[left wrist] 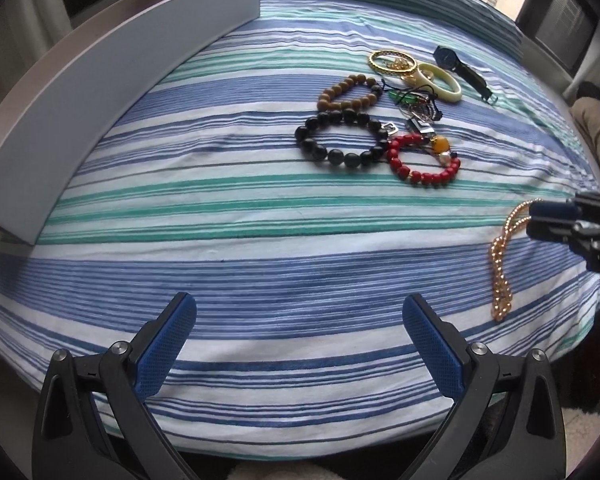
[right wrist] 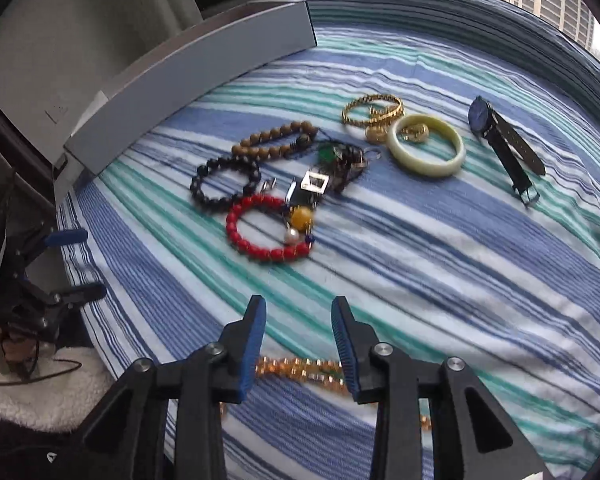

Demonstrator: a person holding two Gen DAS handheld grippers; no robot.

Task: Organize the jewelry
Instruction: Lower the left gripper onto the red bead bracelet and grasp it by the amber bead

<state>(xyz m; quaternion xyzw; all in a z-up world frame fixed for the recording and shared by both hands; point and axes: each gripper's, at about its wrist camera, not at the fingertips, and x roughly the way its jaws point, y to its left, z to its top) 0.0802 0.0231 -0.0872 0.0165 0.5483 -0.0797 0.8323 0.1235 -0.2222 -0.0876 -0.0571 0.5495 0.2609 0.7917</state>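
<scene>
beaded bracelets: three, red [right wrist: 269, 229], black [right wrist: 225, 181], brown [right wrist: 275, 139]
bangles: two
watch [right wrist: 505, 145]: one
left tongs [left wrist: 299, 345]: yours gape wide, empty, angled down
right tongs [right wrist: 299, 345]: narrow gap, gold bead strand [right wrist: 300, 369] below, unpinched

Three beaded bracelets lie on the striped cloth: one brown [left wrist: 346, 90], one black [left wrist: 342, 138], one red [left wrist: 422, 162]. Beside them are two bangles, gold [right wrist: 374, 109] and pale green [right wrist: 427, 145], one wristwatch [right wrist: 504, 146] and one golden bead strand [left wrist: 502, 268]. One grey box [left wrist: 112, 80] stands at the edge.
</scene>
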